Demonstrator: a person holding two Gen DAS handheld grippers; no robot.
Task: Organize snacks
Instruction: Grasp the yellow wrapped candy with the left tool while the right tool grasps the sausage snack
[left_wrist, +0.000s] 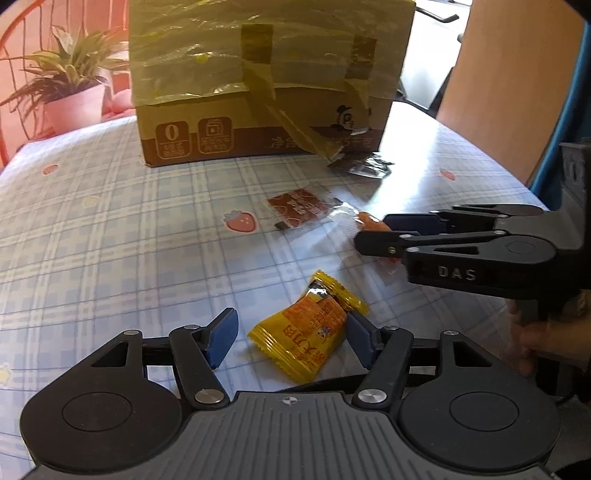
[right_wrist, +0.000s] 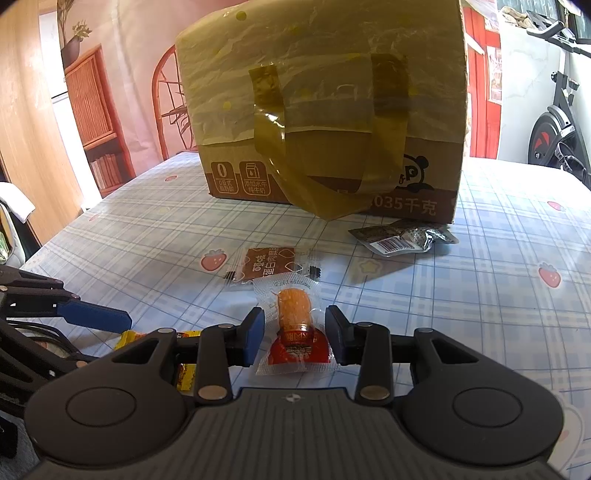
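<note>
While both grippers sit low over checked tablecloth (right_wrist: 498, 295), my left gripper (left_wrist: 291, 336) gapes half wide around yellow snack packet (left_wrist: 306, 328): right pad touches packet edge, left pad clear. My right gripper (right_wrist: 294, 334) narrow, pads pinching clear sausage pack (right_wrist: 293, 332) at red end. Brown sachet (right_wrist: 267, 264) flat at 12 o'clock of sausage pack. Silver foil packet (right_wrist: 402, 238) at 1 o'clock, just beside taped cardboard box (right_wrist: 321, 110). Potted plant (left_wrist: 72, 92) at 11 o'clock in left view.
</note>
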